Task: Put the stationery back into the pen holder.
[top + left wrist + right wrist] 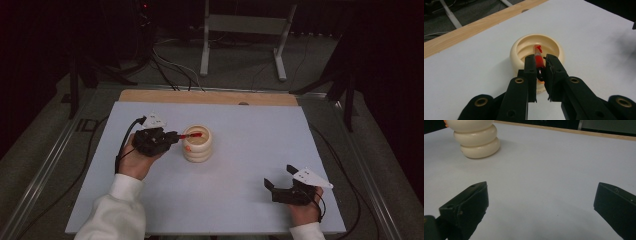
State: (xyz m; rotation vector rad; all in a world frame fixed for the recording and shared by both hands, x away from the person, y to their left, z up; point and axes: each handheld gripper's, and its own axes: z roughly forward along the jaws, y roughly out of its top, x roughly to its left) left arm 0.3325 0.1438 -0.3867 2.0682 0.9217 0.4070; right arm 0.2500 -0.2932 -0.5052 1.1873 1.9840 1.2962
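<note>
High view shows the left gripper [175, 135] with its fingers [531, 72] clamped on a red pen [538, 58], its tip over the cream ribbed pot [521, 48] mid-tabletop [250, 150]. Right gripper [280, 182] rests near the front edge, fingers [471, 202] spread wide, holding nothing.

Hardly any writing could be read. On the dark floor mat [85, 125] to the left of the bench [240, 175], pale letters looking like "ID" showed in the high view, cut off by the bench edge. The grey plates on the grippers carried small dark marks, too small to read. Nothing else bore legible text, labels or numbers.
</note>
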